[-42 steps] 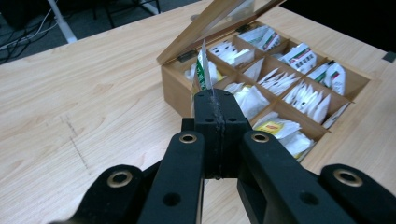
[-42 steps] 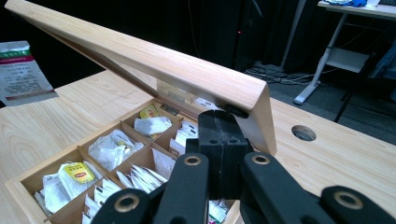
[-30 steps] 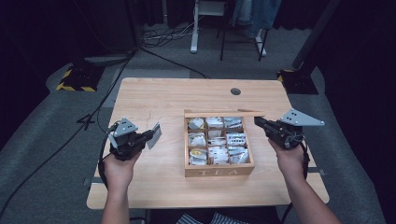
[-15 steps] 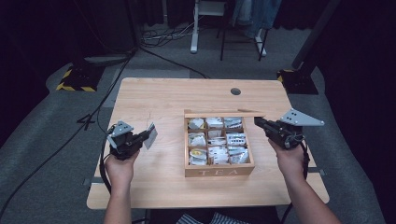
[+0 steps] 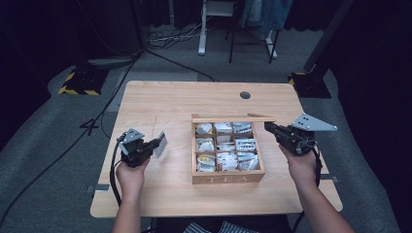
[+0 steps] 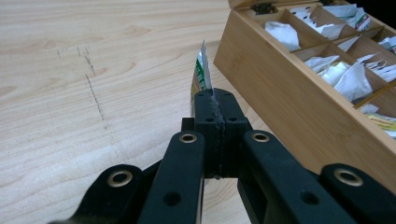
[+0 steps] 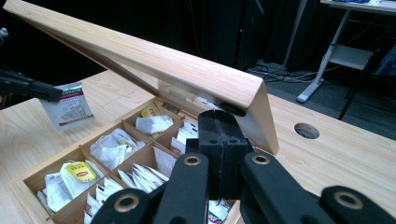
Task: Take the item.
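The left claw [image 5: 156, 143] is shut tight on a tea bag [image 5: 161, 144]. The bag sticks out past the tips of the jaws and stands on its thin edge, a little above the desk [image 5: 160, 104]. In the left gripper view the bag [image 6: 201, 74] rises straight out of the closed jaws, with green print on its side. It is just beside the left wall of the tea box [image 5: 227, 177] and does not touch it. This spot is on the left half of the desk, nearer the front edge than the back.

The right claw [image 5: 268, 127] is shut too, with nothing between its jaws. It sits at the right end of the open lid [image 5: 233, 118], at the back right corner of the box. In the right gripper view the jaw tips are right up against the lid [image 7: 154, 58]. I cannot tell if they touch it. The box is full of tea bags in small parts.
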Motion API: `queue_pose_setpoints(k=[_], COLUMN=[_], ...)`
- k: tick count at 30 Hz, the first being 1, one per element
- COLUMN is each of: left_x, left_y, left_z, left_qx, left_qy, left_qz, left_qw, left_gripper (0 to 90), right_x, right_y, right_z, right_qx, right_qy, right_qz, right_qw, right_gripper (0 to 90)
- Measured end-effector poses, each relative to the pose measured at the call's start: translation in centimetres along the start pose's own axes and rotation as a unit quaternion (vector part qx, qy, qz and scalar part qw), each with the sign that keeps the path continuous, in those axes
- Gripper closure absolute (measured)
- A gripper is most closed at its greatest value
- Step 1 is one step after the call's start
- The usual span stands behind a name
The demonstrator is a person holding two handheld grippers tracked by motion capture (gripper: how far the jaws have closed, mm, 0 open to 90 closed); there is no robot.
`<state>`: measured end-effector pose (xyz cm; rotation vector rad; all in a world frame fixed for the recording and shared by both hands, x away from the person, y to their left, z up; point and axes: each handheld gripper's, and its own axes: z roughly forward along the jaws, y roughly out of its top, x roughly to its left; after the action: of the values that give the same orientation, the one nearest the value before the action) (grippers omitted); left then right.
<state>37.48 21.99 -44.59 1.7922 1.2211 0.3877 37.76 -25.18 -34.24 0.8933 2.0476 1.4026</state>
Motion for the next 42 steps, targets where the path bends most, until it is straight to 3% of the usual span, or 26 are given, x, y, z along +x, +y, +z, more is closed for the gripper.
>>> queue_pose_setpoints(k=[15, 23, 26, 30, 33, 38, 42], left_x=[0.2, 0.5, 0.5, 0.9, 1.3, 1.9, 2.1], left_y=[-0.4, -0.6, -0.6, -0.6, -0.6, -0.8, -0.8], left_z=[1.0, 1.2, 1.4, 1.5, 1.4, 1.2, 1.1], left_qx=[0.025, 0.034, 0.040, 0.043, 0.043, 0.048, 0.047], left_qy=[0.017, 0.018, 0.027, 0.037, 0.050, 0.071, 0.071], left_qz=[0.008, 0.003, 0.002, -0.015, -0.026, -0.041, -0.050], left_qw=[0.9995, 0.9993, 0.9988, 0.9983, 0.9975, 0.9955, 0.9951], left_gripper=[89.0, 88.0, 79.8, 55.7, 45.4, 38.9, 37.6], right_x=[0.0, 0.1, 0.1, 0.0, 0.0, -0.1, -0.1], right_y=[-0.1, -0.1, -0.1, -0.1, -0.1, -0.1, -0.1], right_z=[0.1, 0.1, 0.1, 0.1, 0.1, 0.1, 0.2], right_qx=[0.003, 0.003, 0.004, 0.004, 0.003, 0.002, 0.001], right_qy=[0.001, 0.001, 0.001, 0.002, 0.005, 0.011, 0.010], right_qz=[0.000, 0.000, 0.000, 0.001, 0.004, 0.010, 0.010], right_qw=[1.0000, 1.0000, 1.0000, 1.0000, 1.0000, 0.9999, 0.9999], right_gripper=[89.9, 89.9, 89.9, 89.9, 89.9, 89.9, 89.9])
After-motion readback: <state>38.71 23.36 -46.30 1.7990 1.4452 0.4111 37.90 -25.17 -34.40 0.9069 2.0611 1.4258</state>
